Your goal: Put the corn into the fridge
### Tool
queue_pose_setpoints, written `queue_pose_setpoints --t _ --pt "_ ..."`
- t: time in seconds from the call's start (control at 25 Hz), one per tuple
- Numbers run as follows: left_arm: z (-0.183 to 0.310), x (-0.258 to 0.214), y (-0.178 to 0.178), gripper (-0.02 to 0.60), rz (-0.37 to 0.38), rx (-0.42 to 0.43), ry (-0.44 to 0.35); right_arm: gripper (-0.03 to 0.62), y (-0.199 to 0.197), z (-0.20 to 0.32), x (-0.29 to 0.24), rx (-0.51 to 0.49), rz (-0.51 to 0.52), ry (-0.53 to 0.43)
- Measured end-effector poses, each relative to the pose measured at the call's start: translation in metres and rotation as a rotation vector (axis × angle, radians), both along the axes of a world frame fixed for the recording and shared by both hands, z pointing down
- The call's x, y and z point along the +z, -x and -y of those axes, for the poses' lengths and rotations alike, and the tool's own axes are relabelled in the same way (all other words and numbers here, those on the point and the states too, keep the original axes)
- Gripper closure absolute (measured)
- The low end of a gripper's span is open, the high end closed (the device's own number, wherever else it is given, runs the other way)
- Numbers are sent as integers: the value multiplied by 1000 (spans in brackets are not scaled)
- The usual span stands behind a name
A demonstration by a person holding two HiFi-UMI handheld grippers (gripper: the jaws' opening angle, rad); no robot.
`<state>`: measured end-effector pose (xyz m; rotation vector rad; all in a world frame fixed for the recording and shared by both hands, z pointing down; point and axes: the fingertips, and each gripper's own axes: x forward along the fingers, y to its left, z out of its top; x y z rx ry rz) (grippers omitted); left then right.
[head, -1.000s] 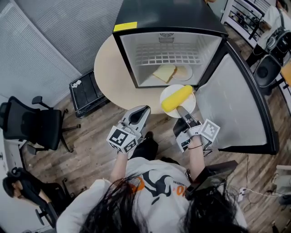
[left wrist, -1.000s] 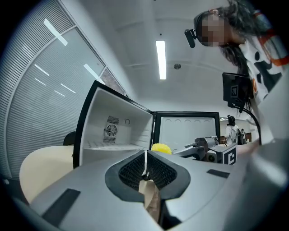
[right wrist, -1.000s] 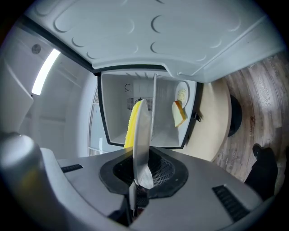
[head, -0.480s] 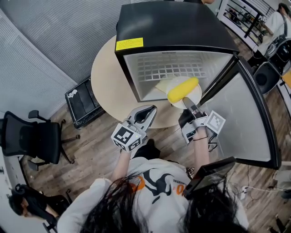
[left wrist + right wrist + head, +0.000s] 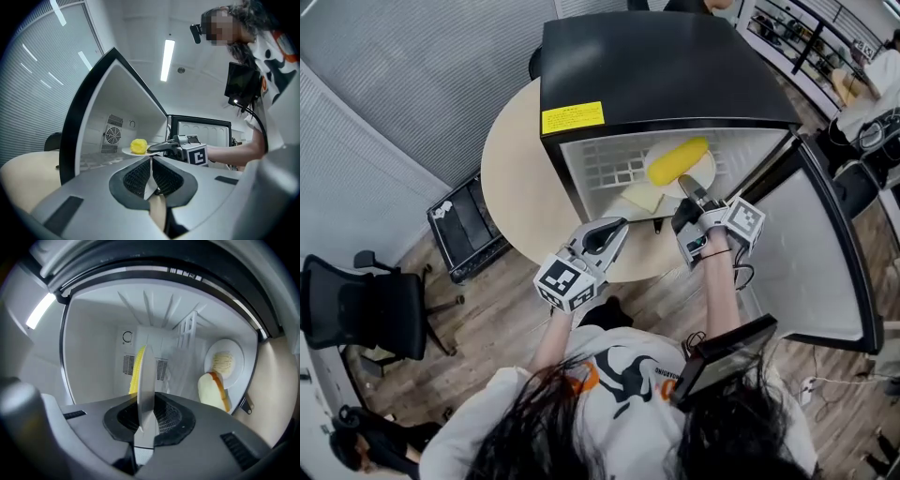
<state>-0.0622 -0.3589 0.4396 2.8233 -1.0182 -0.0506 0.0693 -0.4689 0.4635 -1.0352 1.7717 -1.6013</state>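
Observation:
The yellow corn [image 5: 678,157] lies on a white plate [image 5: 705,171] held inside the open black fridge [image 5: 656,66], above its floor. My right gripper [image 5: 687,186] is shut on the plate's near rim. In the right gripper view the plate [image 5: 144,380] runs edge-on out of the jaws, with the corn [image 5: 136,373] behind it. My left gripper [image 5: 617,227] is shut and empty, level at the table's front edge, left of the right one. From the left gripper view I see the corn [image 5: 138,146] end-on, and my own jaws [image 5: 151,163] are closed together.
A bread slice [image 5: 641,197] and a second plate [image 5: 226,359] sit on the fridge floor. The fridge door [image 5: 816,253] stands open to the right. The fridge stands on a round table [image 5: 511,169]. A black case [image 5: 469,225] and an office chair [image 5: 366,309] stand on the floor at left.
The right gripper has carried the plate with the corn from in front of the fridge into its opening. The left gripper has moved forward to the table edge.

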Motion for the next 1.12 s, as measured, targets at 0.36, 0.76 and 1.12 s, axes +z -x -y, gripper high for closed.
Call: queue_pose_setpoints --t 0.36,0.76,1.12 --pt "19 5 11 569 1 23 12 551 -2 50 11 56 -39 51" --pt "26 10 18 569 -4 21 26 549 -3 63 22 93 -99 104" --pt "25 11 21 569 -4 13 32 472 -2 56 16 66 -322 122"
